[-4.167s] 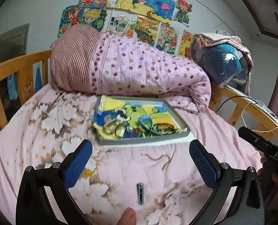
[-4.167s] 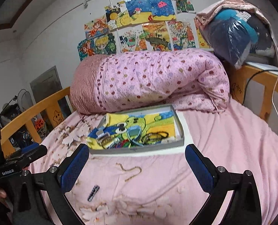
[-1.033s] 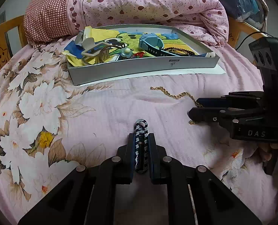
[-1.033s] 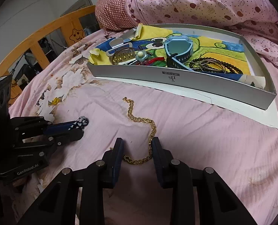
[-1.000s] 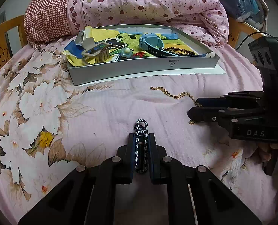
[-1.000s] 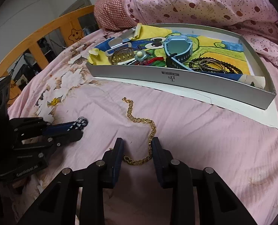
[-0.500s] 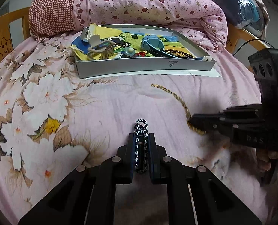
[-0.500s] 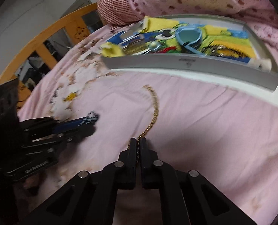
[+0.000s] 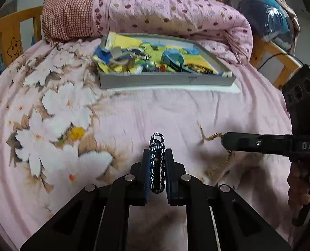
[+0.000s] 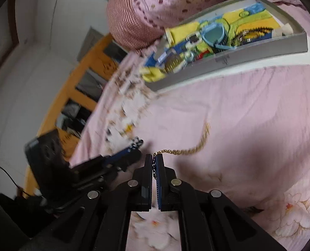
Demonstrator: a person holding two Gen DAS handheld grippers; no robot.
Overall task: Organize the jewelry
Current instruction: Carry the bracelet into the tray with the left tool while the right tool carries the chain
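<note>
My left gripper (image 9: 157, 154) is shut on a black-and-white patterned hair clip (image 9: 157, 159), held above the pink floral bedsheet. My right gripper (image 10: 154, 161) is shut on one end of a gold chain (image 10: 193, 147), which swings out to the right, blurred. In the left wrist view the right gripper (image 9: 225, 141) comes in from the right with the chain (image 9: 219, 165) dangling below it. The grey jewelry tray (image 9: 165, 81) with a yellow-blue liner holds a blue watch, dark bead bracelets and clips; it lies ahead near the rolled quilt and also shows in the right wrist view (image 10: 238, 57).
A rolled pink spotted quilt (image 9: 165, 14) lies behind the tray. A wooden bed rail (image 10: 75, 87) runs along the left side. A dark bundle (image 9: 267, 21) sits at the back right, with a cable by the rail.
Both grippers have lifted off the bed with their items. The gold chain has come up from the sheet and now swings. The right wrist view has tilted and blurred.
</note>
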